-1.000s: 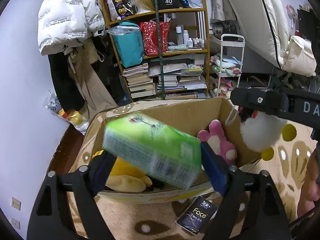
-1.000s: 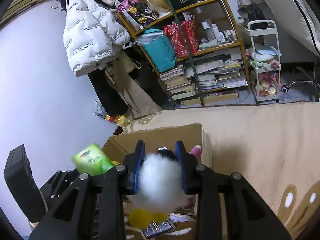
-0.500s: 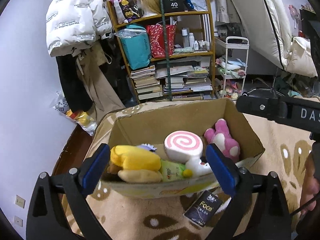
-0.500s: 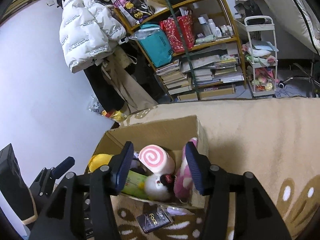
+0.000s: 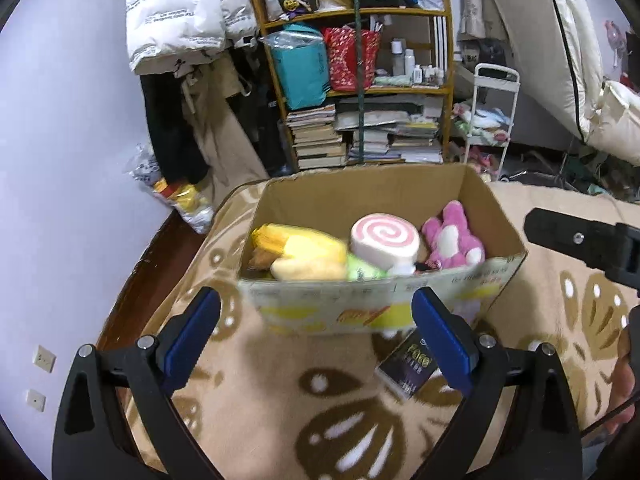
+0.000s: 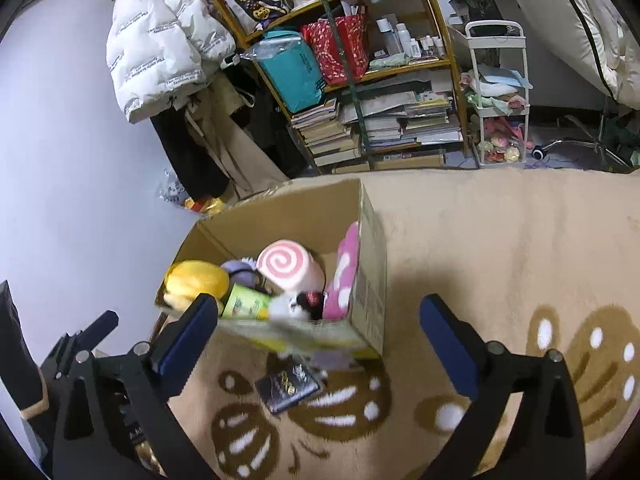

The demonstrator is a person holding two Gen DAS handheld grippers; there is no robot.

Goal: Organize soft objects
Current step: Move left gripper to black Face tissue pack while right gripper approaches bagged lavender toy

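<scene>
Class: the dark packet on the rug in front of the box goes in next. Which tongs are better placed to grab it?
Probably the left tongs: both are open and empty, but the dark packet lies beside their right finger; in the right view it lies off toward the left finger.

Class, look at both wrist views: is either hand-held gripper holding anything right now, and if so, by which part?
Nothing is held. The left hand-held gripper and right hand-held gripper are both open and empty, short of the brown cardboard box.

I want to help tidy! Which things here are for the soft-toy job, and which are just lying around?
For the job:
cardboard box
yellow plush
pink swirl cushion
pink plush
green pack

Just lying around:
black packet
bookshelf
white jacket
</scene>
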